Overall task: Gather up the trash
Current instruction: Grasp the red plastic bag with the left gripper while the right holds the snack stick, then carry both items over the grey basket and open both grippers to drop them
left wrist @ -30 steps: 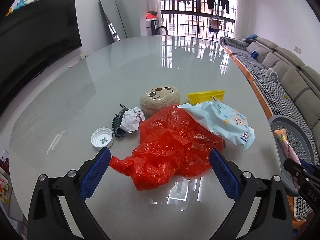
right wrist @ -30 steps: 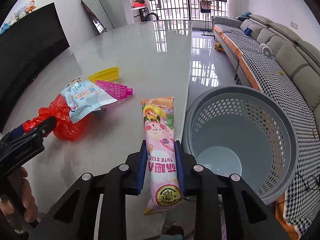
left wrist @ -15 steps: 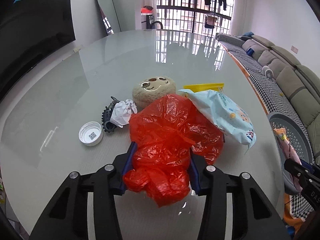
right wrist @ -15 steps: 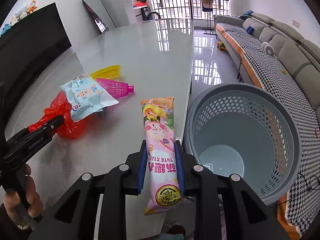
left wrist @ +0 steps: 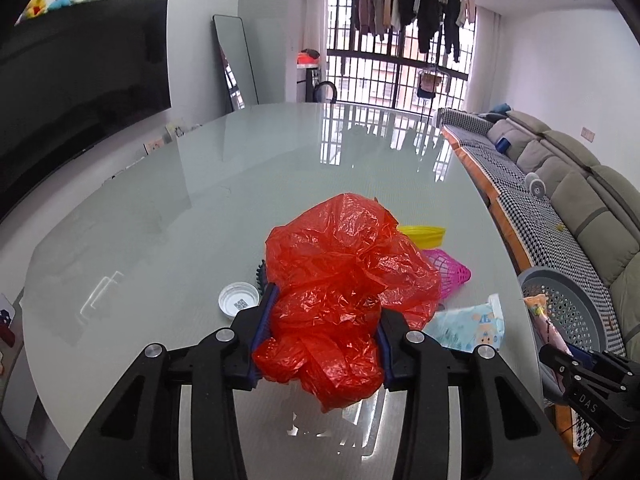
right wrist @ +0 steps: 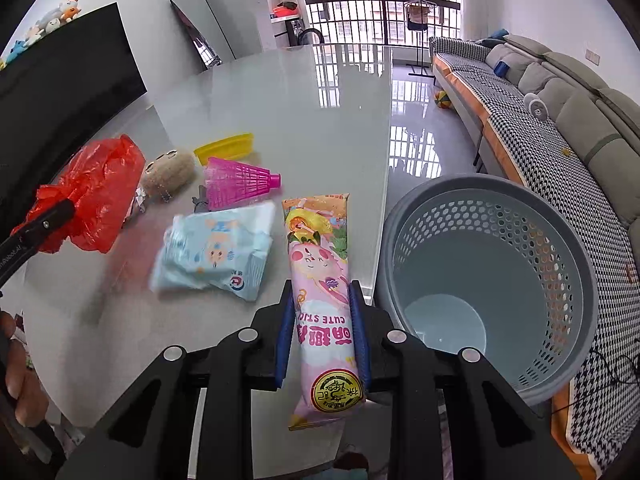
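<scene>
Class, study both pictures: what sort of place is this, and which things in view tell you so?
Most likely a home living room. A long grey sofa lines one wall, a large dark television faces it, and clothes hang drying by the barred window beyond the glossy table.

Two close wrist views, shared table (left wrist: 160,220)

Bright, even daylight from the tall barred balcony window (left wrist: 396,76) at twelve o'clock, mirrored as white streaked glare down the glossy pale-grey glass tabletop (left wrist: 168,232) toward six. Strong fisheye bending with black vignette corners in both views. Mostly sharp, except the motion-blurred light-blue printed plastic packet (right wrist: 214,254) at nine o'clock of the right view; shadows soft and faint.
</scene>
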